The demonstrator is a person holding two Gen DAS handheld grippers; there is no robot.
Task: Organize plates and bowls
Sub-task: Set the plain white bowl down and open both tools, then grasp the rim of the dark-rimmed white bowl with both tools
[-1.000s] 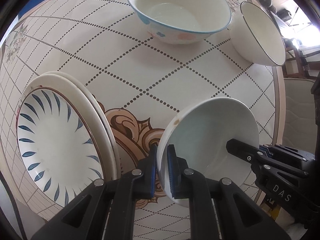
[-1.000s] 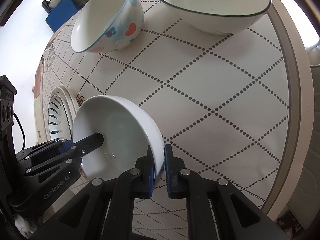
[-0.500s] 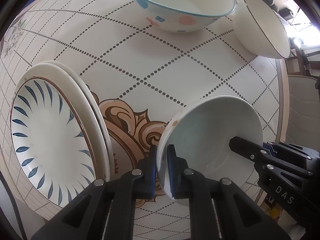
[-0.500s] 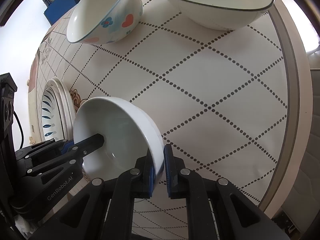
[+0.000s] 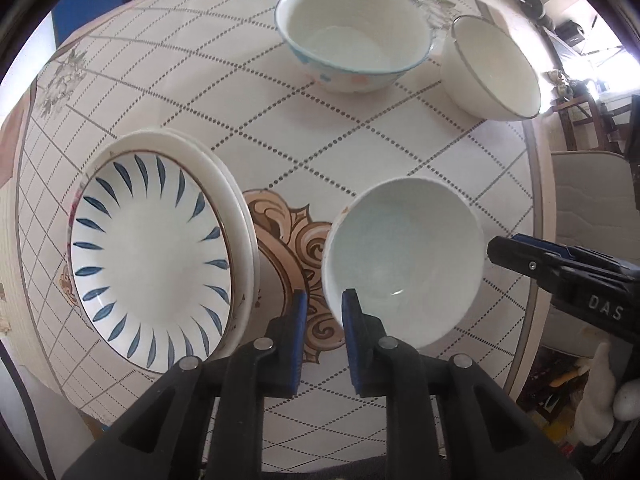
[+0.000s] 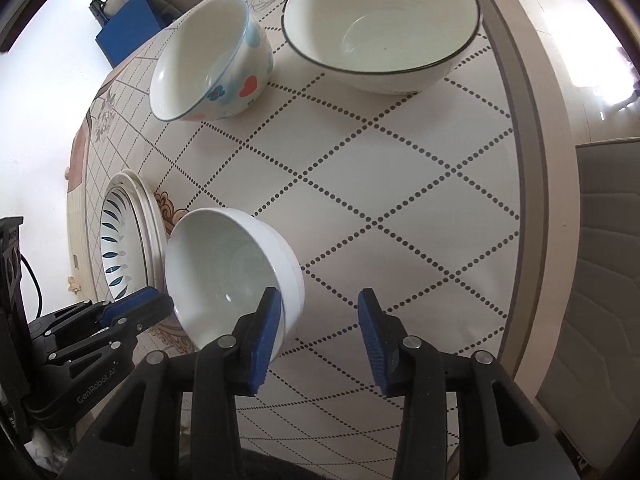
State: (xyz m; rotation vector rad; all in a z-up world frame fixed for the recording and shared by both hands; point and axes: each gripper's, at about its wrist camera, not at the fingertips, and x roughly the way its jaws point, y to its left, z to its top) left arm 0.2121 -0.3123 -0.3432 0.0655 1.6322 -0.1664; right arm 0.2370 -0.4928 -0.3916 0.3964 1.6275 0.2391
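Releasing: both sets of jaws, clamped on opposite rims of the plain white bowl (image 5: 404, 260) half a second ago, now stand apart and hold nothing. The bowl sits on the bench (image 5: 360, 148), just beside the stacked plates (image 5: 156, 256); placement judged done.

Left gripper (image 5: 323, 307): narrowly open. Right gripper (image 6: 318, 320): wide open.

Right wrist view alone shows the flowered bowl's (image 6: 212, 68) heart print.

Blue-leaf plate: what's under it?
The blue-leaf plate lies on at least one plain white plate; only that plate's rim shows along the right side. Its face, and whether more plates lie below, is covered. The stack rests on the table.
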